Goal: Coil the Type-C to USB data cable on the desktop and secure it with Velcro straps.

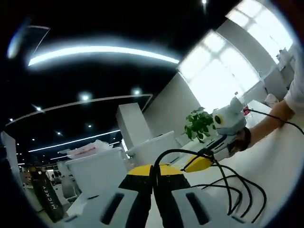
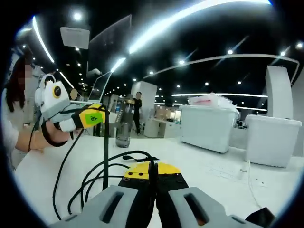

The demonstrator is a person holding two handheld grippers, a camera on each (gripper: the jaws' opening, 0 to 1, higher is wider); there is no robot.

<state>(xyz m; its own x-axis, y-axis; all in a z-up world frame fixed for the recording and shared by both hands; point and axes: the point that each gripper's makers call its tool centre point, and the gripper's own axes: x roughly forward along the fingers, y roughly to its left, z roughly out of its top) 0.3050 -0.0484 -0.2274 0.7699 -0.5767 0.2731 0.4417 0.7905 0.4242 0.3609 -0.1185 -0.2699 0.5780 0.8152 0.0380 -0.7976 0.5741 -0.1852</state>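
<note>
Both claws pinched shut on the black cable (image 1: 223, 183) — left claw (image 1: 153, 190), right claw (image 2: 153, 190). Loose loops draped on white desk (image 1: 280, 161) toward 3 o'clock. Judged light, limp, springy; best gripped near the loop crossing.

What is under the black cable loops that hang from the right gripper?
Under the black cable loops lies the bare white desktop, seen in the right gripper view. The yellow-tipped jaws hide the clamped stretch, so any Velcro strap there cannot be seen.
</note>
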